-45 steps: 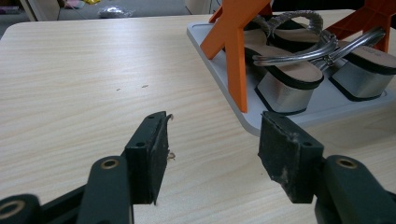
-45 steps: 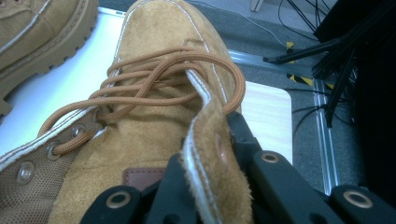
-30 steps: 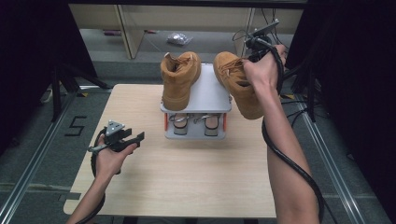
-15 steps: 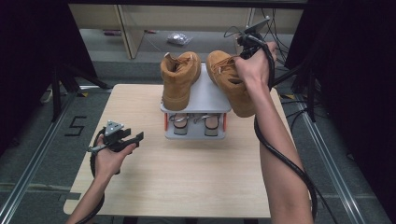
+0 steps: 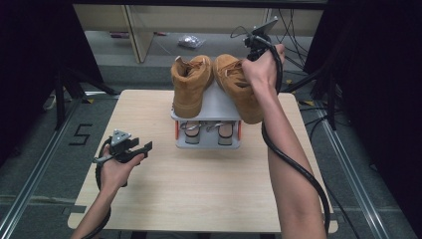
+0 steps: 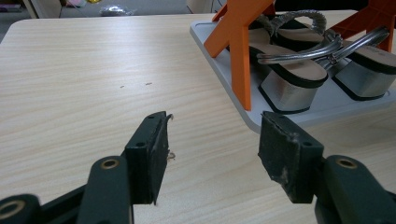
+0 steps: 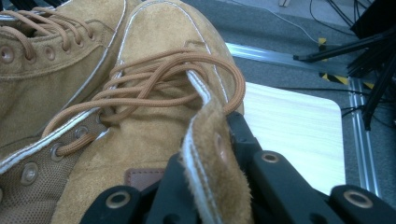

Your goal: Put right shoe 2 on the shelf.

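Two tan suede boots were in play: right gripper [image 7: 205,186] was clamped on the collar edge of the right boot [image 5: 239,87], holding it tilted over the grey rack [image 5: 219,102], just beside the left boot [image 5: 189,84] standing on the rack top. Suede fuzzy, white stitching, tan laces looped loose ahead of the jaws. Left gripper [image 6: 212,149] hovered empty, jaws wide, low over the pale wood table [image 5: 199,184]; silver-heeled sandals [image 6: 299,65] sat on the rack's lower shelf just ahead-right of it. Beyond: grey floor, cables, dark curtains.
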### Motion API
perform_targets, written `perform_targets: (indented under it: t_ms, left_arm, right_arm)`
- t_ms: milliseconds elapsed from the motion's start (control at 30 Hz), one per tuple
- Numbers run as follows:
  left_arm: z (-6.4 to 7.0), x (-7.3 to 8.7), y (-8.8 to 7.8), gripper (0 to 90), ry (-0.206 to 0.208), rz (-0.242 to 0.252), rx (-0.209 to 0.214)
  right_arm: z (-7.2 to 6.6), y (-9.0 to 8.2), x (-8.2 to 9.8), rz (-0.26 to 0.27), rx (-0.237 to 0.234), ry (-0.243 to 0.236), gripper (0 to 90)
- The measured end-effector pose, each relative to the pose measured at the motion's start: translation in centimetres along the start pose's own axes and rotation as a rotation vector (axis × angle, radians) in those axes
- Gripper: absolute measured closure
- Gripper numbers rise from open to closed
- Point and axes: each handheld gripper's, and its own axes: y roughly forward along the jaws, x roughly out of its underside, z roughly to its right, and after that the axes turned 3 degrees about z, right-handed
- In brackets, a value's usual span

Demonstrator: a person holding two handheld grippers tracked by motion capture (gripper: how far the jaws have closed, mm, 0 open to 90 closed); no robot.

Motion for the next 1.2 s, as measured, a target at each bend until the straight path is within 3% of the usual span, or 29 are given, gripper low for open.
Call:
perform_targets:
  t_ms: [133, 167, 267, 433, 500, 567, 600, 633, 767, 900, 967, 1200]
  left_arm:
    - [-0.1, 0.1, -0.1, 42.1, 0.0, -0.011, -0.008]
    - [-0.1, 0.1, -0.1, 42.1, -0.001, -0.012, -0.009]
    - [0.1, 0.2, 0.0, 42.1, -0.004, -0.006, -0.002]
    - [0.1, 0.2, 0.0, 42.1, 0.001, -0.015, -0.004]
    - [0.1, 0.2, 0.0, 42.1, 0.001, -0.018, -0.007]
    - [0.1, 0.3, 0.0, 42.1, 0.002, -0.018, -0.008]
    - [0.1, 0.3, 0.0, 42.1, -0.001, -0.017, -0.008]
    - [0.1, 0.4, 0.1, 42.1, -0.004, -0.015, -0.006]
    - [0.1, 0.4, 0.1, 42.1, -0.003, -0.015, -0.003]
    - [0.1, 0.5, 0.1, 42.1, -0.004, -0.008, 0.004]
    - [0.1, 0.5, 0.1, 42.1, -0.004, -0.008, 0.002]
    - [0.3, 0.6, 0.3, 42.1, -0.007, -0.008, 0.004]
  right_arm:
    - [0.0, 0.2, -0.2, 0.002, 0.001, 0.011, 84.9]
    - [0.1, 0.2, -0.2, 0.004, 0.009, -0.006, 84.8]
    - [0.2, 0.3, -0.2, -0.019, 0.001, 0.038, 84.8]
    - [0.4, 0.4, 0.0, -0.019, -0.013, 0.049, 84.8]
    - [0.2, 0.3, 0.1, -0.031, 0.005, 0.061, 84.8]
    - [0.5, 0.5, 0.2, -0.018, 0.018, 0.043, 84.7]
    - [0.4, 0.4, 0.2, -0.033, 0.029, 0.068, 84.6]
    - [0.6, 0.6, 0.2, -0.02, 0.019, 0.043, 84.5]
    - [0.6, 0.9, 0.2, -0.036, 0.006, 0.057, 83.5]
    - [0.5, 1.2, 0.1, -0.046, 0.008, 0.023, 82.2]
    - [0.7, 1.3, 0.1, -0.046, -0.002, 0.04, 81.3]
    - [1.4, 1.8, 0.4, -0.052, -0.01, -0.011, 74.2]
